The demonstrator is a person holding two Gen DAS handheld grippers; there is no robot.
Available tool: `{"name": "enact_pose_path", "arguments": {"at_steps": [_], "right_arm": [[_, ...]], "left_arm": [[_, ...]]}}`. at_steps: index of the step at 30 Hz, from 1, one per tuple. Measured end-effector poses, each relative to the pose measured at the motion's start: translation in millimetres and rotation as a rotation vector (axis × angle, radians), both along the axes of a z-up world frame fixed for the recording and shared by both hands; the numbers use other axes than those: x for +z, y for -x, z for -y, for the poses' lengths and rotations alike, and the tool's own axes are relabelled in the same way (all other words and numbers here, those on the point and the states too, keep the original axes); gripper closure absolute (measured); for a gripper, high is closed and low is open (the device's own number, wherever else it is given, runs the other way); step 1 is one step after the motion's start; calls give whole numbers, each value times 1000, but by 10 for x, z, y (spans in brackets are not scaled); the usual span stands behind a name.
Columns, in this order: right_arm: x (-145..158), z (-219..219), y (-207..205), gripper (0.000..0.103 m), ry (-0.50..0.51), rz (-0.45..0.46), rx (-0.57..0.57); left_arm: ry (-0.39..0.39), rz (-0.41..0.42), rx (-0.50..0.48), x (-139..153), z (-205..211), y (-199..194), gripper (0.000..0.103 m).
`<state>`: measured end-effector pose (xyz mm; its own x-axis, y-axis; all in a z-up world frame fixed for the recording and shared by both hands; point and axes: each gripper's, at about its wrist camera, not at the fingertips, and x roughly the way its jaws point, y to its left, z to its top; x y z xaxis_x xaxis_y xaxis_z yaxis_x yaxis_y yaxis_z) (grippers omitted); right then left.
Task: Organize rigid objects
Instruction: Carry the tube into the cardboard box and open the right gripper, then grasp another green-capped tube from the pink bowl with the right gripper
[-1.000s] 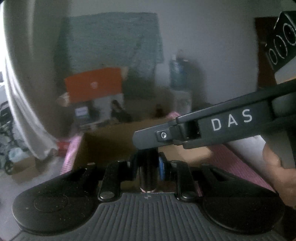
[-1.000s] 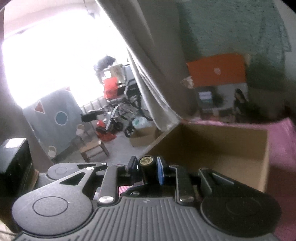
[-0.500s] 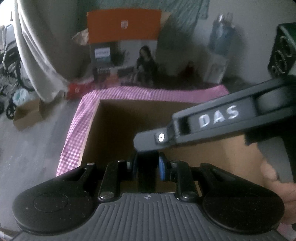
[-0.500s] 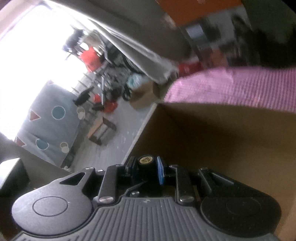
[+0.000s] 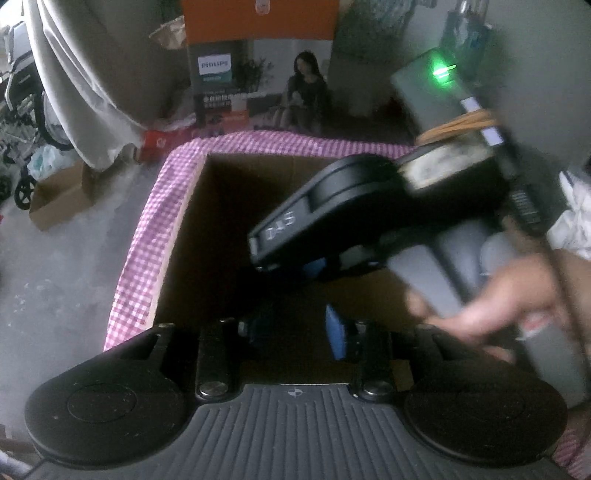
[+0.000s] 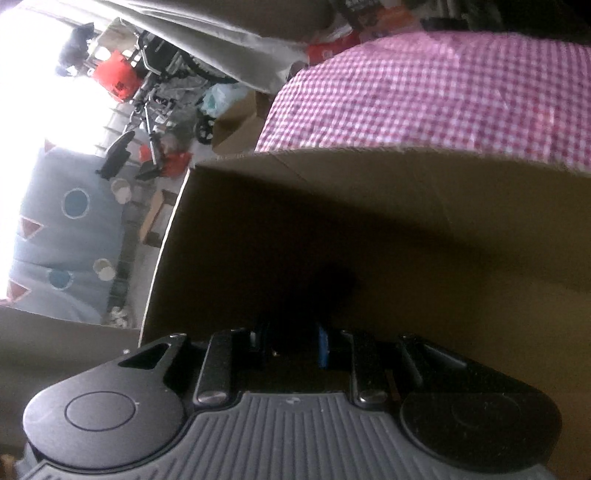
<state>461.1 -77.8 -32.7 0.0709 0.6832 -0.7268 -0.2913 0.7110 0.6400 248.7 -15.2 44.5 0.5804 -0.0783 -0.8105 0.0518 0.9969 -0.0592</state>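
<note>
Now my left gripper (image 5: 295, 328) is opening over the cardboard box (image 5: 184, 236), nothing visible between its jaws. My right gripper (image 6: 291, 339) sits narrow inside the dark box; whether it grips anything, I cannot tell. I'd release low, clear of the walls.

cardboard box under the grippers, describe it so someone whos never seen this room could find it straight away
Start at the table draped in pink-and-white checked cloth. The cardboard box stands open on it, plain brown, its dark inside facing up. Unlike the printed orange-topped carton behind the table, it carries no picture or lettering.
</note>
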Motion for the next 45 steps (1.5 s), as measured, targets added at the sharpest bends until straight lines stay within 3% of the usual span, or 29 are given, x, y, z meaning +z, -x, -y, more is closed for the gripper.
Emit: {"name": "enact_pose_path", "arguments": {"at_steps": [3, 5, 10, 14, 17, 20, 26, 30, 37, 45], "right_arm": [[113, 8, 43, 68, -8, 26, -20], [236, 107, 118, 58, -29, 62, -44], [642, 480, 414, 57, -77, 152, -98], [1096, 875, 908, 57, -109, 279, -118], [1371, 1195, 1403, 57, -155, 377, -119], [1491, 1464, 1911, 57, -187, 449, -134], [1112, 1830, 2792, 57, -181, 503, -217], [667, 1836, 3136, 57, -159, 480, -263], [302, 1689, 3330, 62, -101, 493, -259], [253, 1572, 3282, 71, -78, 514, -190]], "left_arm": [[17, 47, 1, 115, -9, 106, 57], [28, 87, 6, 206, -33, 201, 52], [100, 168, 8, 409, -75, 466, 45], [129, 241, -33, 571, -12, 809, 40], [161, 324, -79, 652, 44, 1127, 27], [184, 362, -126, 631, 108, 1446, 23], [163, 262, -223, 254, 286, 1847, 24], [86, 215, -279, -60, 438, 2018, 28], [-45, 225, -398, -358, 754, 2159, 42], [-75, 275, -449, -486, 942, 2239, 62]]}}
